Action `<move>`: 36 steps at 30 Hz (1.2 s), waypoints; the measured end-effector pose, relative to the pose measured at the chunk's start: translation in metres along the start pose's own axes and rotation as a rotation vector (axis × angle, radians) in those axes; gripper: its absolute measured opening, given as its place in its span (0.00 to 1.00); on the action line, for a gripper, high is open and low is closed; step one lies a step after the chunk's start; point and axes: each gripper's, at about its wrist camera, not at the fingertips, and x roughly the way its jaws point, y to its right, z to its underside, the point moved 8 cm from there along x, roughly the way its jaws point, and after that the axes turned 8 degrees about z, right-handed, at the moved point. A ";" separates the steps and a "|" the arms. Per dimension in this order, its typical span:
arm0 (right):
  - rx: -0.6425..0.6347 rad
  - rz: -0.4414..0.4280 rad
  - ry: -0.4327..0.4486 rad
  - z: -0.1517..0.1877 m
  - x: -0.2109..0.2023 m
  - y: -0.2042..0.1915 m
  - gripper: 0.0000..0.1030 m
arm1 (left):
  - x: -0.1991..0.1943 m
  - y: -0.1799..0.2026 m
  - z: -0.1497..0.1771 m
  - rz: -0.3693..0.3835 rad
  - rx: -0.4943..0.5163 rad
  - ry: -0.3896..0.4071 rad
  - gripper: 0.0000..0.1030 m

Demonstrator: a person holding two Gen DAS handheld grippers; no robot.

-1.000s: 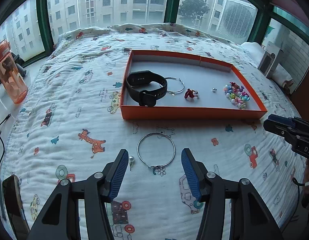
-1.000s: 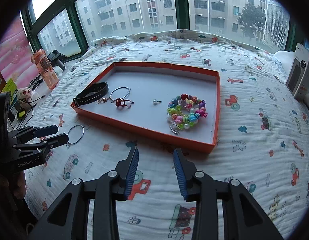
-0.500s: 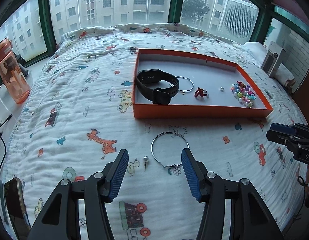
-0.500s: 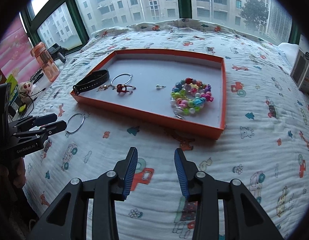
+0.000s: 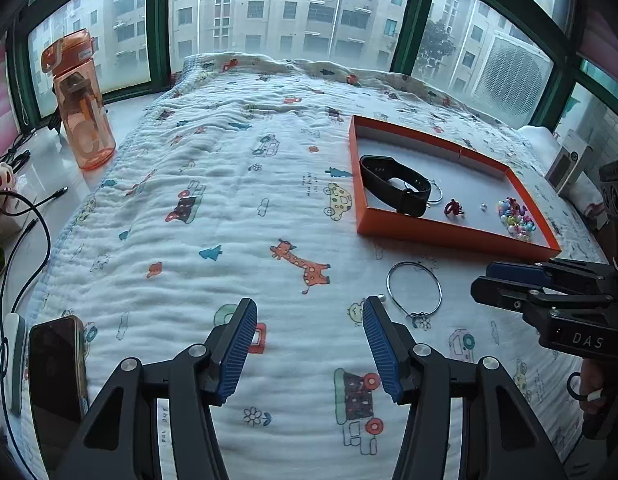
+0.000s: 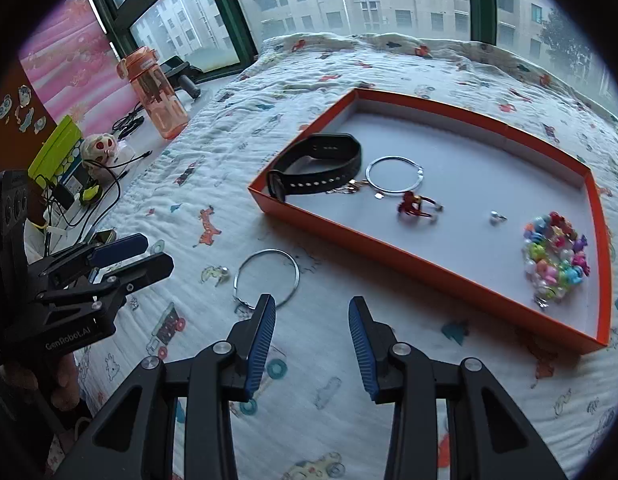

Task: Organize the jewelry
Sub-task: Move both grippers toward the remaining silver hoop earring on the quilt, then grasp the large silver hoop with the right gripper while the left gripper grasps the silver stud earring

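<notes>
Just ahead of right tool, bangle.

Orange tray with pale grey floor, taken as landmark. Inside, at left end: black watch band; beside it silver hoop; small dark red ring toward middle; multicoloured bead bracelet at right end, pink, green, blue, white. Outside, before front wall: silver bangle on white quilt printed with orange giraffe, cars, planes. Far left of tray: translucent orange bottle. Blue pads on black gripper fingers
</notes>
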 end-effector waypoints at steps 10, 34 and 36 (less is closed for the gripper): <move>-0.056 0.023 -0.033 -0.010 0.025 -0.032 0.41 | -0.005 -0.014 0.006 0.022 -0.024 0.011 0.57; -0.176 0.129 -0.032 0.002 0.028 -0.034 0.22 | 0.012 0.008 0.008 0.089 0.020 -0.013 0.57; -0.164 0.125 -0.033 0.003 0.026 -0.029 0.22 | 0.016 0.015 0.007 0.106 0.034 -0.017 0.57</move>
